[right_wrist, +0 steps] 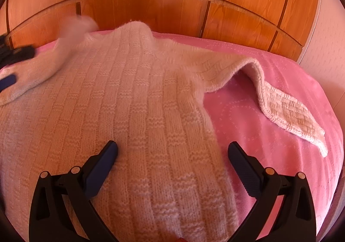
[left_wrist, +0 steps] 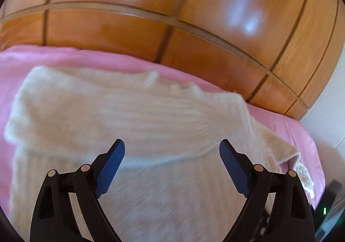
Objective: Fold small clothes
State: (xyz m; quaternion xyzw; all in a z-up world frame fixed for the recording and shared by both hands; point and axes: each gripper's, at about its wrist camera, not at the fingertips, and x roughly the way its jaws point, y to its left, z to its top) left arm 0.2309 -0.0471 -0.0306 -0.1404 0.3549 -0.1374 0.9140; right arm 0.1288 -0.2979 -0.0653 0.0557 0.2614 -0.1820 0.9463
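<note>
Sweater [right_wrist: 120, 99]: cream knit, flat on pink bed cover [right_wrist: 269, 102], wooden wardrobe [right_wrist: 151, 5] behind
Left gripper [left_wrist: 172, 147]: jaws wide, empty, over sweater body
Right gripper [right_wrist: 172, 149]: jaws wide, empty, at sweater's right edge
Sleeve [right_wrist: 286, 108]: spread rightward, unfolded
Tip: pinch sleeve near cuff, fold inward over body
Writing: none readable

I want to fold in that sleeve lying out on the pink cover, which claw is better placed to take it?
Probably the right claw. It is open, and in its view the loose sleeve lies just off to its right on the pink cover. The left claw, also open, hangs over the sweater body, farther from that sleeve.
</note>
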